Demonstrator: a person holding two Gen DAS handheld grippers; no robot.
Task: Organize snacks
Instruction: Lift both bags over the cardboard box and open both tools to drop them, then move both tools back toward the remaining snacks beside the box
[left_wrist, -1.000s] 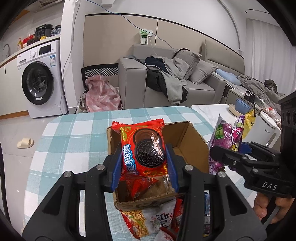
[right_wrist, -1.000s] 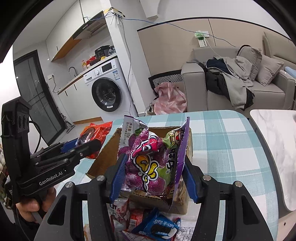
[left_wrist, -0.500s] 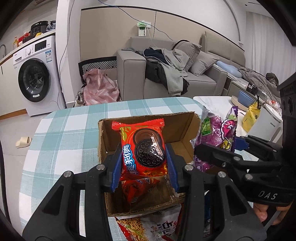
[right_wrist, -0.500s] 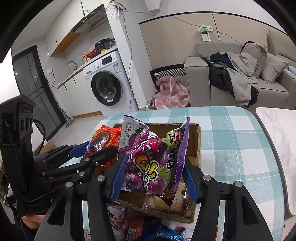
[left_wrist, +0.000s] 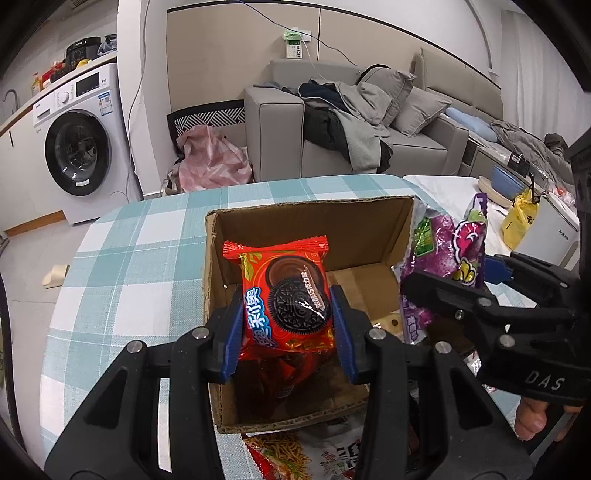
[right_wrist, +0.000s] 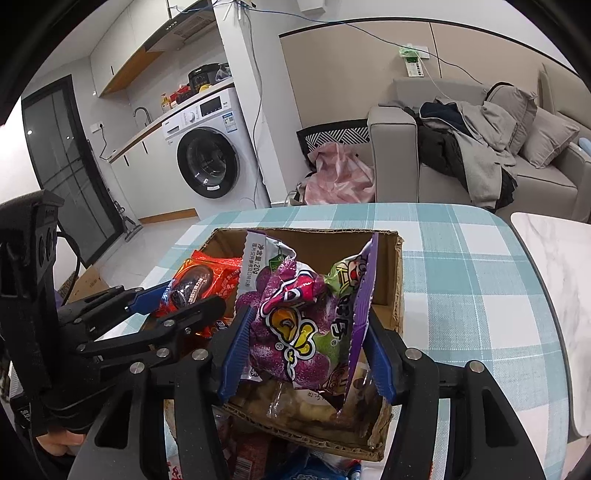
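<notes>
My left gripper (left_wrist: 286, 332) is shut on a red cookie packet (left_wrist: 286, 295), held upright over the open cardboard box (left_wrist: 306, 221). Seen from the right wrist, that same packet (right_wrist: 201, 284) hangs over the box's left side. My right gripper (right_wrist: 306, 354) is shut on a purple snack bag (right_wrist: 299, 325), held over the box (right_wrist: 325, 236) nearer its right side. In the left wrist view the purple bag (left_wrist: 443, 266) shows at the box's right wall, with the right gripper's black fingers (left_wrist: 461, 295) on it. Some wrapped snacks lie on the box floor.
The box stands on a table with a teal checked cloth (left_wrist: 140, 251). Loose snack packets (left_wrist: 295, 454) lie in front of the box by the near edge. A white marble table (right_wrist: 554, 277) adjoins on the right. Behind are a sofa (left_wrist: 351, 136) and a washing machine (left_wrist: 77, 147).
Both grippers have sunk toward the box with their packets, so the box now looms larger and its inside is more exposed. The purple bag has moved in over the box.
</notes>
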